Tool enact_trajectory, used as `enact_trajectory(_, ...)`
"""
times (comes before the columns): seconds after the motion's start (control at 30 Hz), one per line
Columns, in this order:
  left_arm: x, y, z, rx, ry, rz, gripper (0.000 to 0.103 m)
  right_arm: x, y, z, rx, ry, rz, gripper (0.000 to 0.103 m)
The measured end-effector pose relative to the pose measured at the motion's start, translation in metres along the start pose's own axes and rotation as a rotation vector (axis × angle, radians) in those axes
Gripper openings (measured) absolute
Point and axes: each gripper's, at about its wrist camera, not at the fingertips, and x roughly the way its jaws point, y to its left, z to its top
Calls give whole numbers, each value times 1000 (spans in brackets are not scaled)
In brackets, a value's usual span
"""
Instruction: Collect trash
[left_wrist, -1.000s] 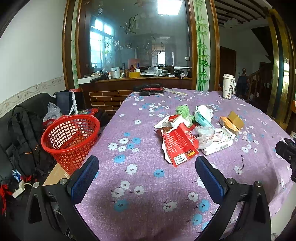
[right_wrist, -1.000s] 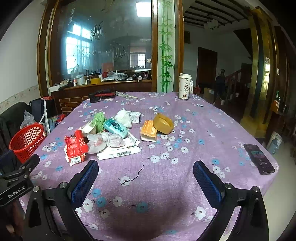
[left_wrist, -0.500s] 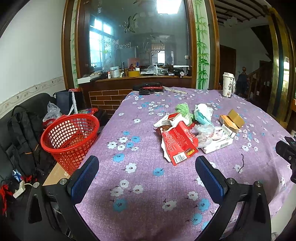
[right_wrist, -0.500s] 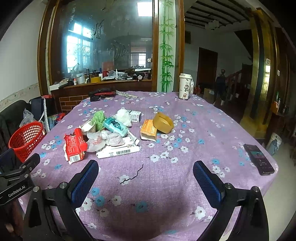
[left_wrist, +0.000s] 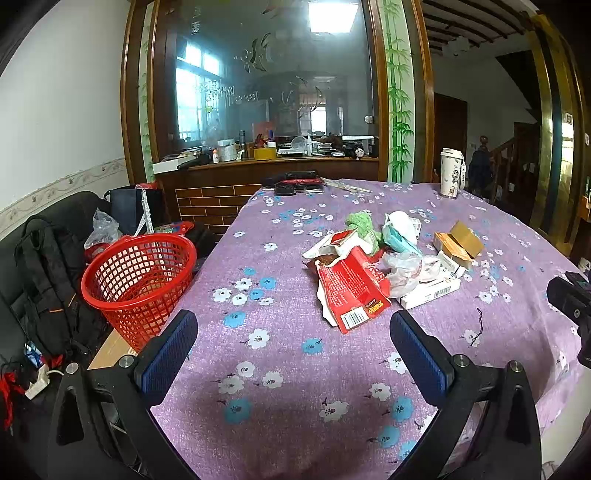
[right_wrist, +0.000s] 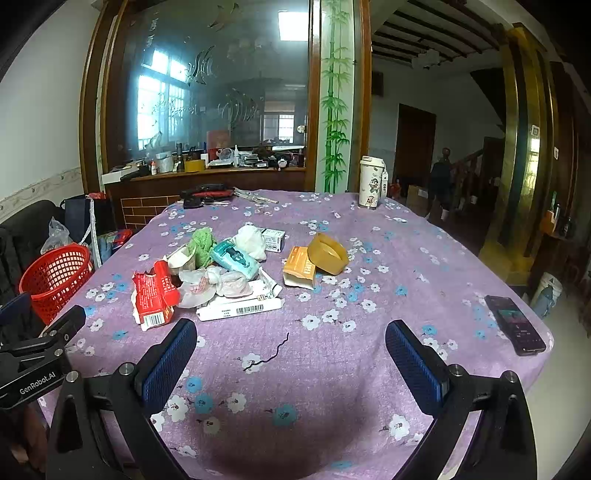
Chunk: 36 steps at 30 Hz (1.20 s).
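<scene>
A heap of trash lies mid-table: a torn red carton (left_wrist: 351, 291) (right_wrist: 153, 291), a white barcode box (left_wrist: 430, 293) (right_wrist: 240, 308), crumpled clear bags (right_wrist: 212, 282), a teal packet (right_wrist: 234, 258), a green wad (left_wrist: 360, 223) (right_wrist: 202, 240), an orange box (right_wrist: 300, 271) and a tan tape roll (right_wrist: 328, 253). The red mesh basket (left_wrist: 138, 277) (right_wrist: 55, 277) stands off the table's left side. My left gripper (left_wrist: 293, 347) is open, short of the red carton. My right gripper (right_wrist: 291, 356) is open, nearer than the barcode box. Neither holds anything.
The table wears a purple flowered cloth (right_wrist: 388, 295). A black phone (right_wrist: 514, 325) lies near its right edge, a white tumbler (right_wrist: 371, 182) at the far side, dark items (left_wrist: 295, 181) at the far end. A black backpack (left_wrist: 40, 280) and sofa sit left of the basket.
Both grippers have crept slightly forward toward the trash heap and stay open. Nothing on the table has moved.
</scene>
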Motion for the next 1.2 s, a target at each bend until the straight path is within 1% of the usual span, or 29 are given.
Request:
enact_trajectory(1.1, 8, -1, -7, 0, 46, -14, 103, 11, 4, -8, -5, 53, 18, 103)
enact_trajectory(1.2, 13, 1, -5, -6, 61, -24, 103, 13, 3, -9, -2, 63, 31, 101)
